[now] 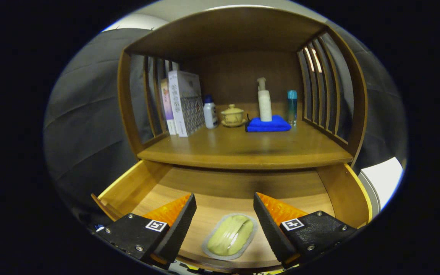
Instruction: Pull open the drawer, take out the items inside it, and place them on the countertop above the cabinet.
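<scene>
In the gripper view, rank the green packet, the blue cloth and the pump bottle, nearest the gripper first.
The gripper is open.
1. Green packet, on the drawer floor between the jaws.
2. Blue cloth, folded on the countertop beyond them.
3. Pump bottle, standing on the cloth's rear part.

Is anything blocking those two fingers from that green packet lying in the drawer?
Nothing visible does. The gripper is open, and the green packet lies on the floor of the open drawer between the fingers, with bare wood around it.

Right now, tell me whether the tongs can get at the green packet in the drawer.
Probably yes: the drawer is open, the tongs are spread, and the green packet lies between them with nothing covering it.
</scene>
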The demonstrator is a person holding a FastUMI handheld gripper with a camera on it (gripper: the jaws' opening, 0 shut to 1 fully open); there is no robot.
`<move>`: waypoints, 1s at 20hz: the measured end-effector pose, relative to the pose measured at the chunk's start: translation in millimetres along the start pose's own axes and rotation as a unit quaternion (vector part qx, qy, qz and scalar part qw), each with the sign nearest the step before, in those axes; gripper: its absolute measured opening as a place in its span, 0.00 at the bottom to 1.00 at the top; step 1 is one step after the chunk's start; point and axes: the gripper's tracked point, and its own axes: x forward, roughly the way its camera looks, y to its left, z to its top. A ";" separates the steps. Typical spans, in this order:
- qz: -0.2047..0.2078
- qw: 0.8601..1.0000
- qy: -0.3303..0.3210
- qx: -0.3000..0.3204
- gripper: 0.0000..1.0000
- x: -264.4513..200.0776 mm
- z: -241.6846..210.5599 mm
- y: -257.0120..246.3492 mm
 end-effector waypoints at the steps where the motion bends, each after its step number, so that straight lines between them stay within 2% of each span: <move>1: 0.004 1.000 0.021 0.007 0.93 5.8 -7.1 -1.1; 6: 0.010 0.996 0.092 -0.005 0.93 18.9 -36.2 -9.1; 10: 0.024 0.991 0.133 -0.001 0.88 26.7 -48.4 -6.6; 13: 0.021 0.990 0.140 -0.005 0.82 29.1 -51.0 -7.9; 17: 0.022 0.988 0.151 -0.011 0.71 31.1 -54.3 -9.3; 19: 0.014 0.987 0.158 -0.017 0.62 34.1 -57.2 -14.5; 20: 0.013 0.987 0.159 -0.017 0.53 34.6 -57.4 -15.3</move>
